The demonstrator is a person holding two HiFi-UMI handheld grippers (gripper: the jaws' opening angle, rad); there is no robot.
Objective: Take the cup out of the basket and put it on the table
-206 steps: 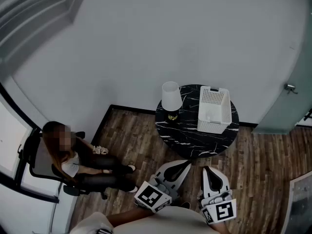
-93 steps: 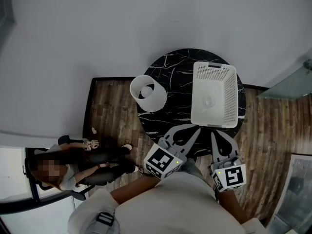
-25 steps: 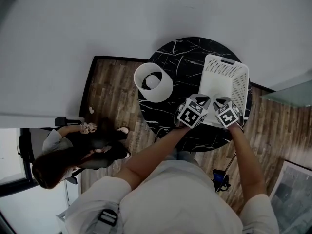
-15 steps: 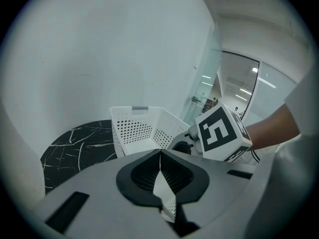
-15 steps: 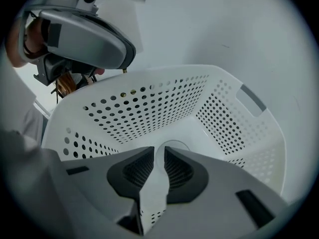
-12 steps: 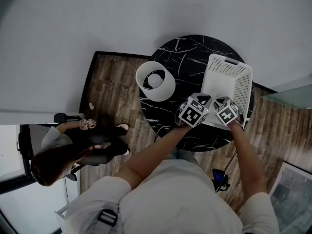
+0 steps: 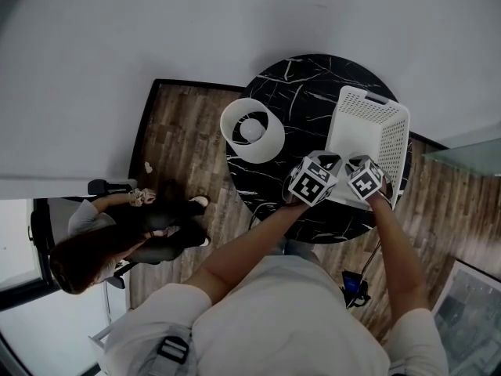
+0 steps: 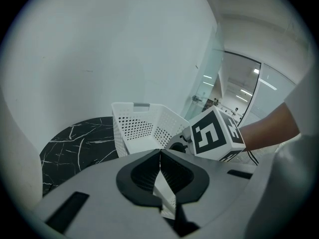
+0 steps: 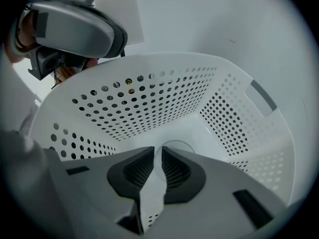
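Observation:
A white perforated basket (image 7: 377, 122) stands on the right side of the round black marble table (image 7: 297, 84). On the basket floor (image 9: 199, 128) I see the rim of a clear cup (image 9: 181, 144), just beyond my right gripper (image 9: 158, 149). That gripper reaches into the basket, its jaws drawn together to a thin slit with nothing between them. My left gripper (image 8: 160, 152) is shut and empty, held beside the right gripper (image 8: 215, 135) at the basket's (image 8: 144, 128) near edge. From the head view both grippers (image 7: 327, 159) (image 7: 356, 161) cover that end, and the cup is hidden.
A white lamp shade (image 7: 252, 129) stands on the table's left side. A person (image 7: 117, 233) sits in a chair on the wooden floor at the left. A grey wall runs behind the table. Glass panels (image 8: 234, 93) lie to the right.
Seconds ago both grippers hung low near my body, away from the table; they have since moved up to the basket's near end. Over the last second they barely shifted.

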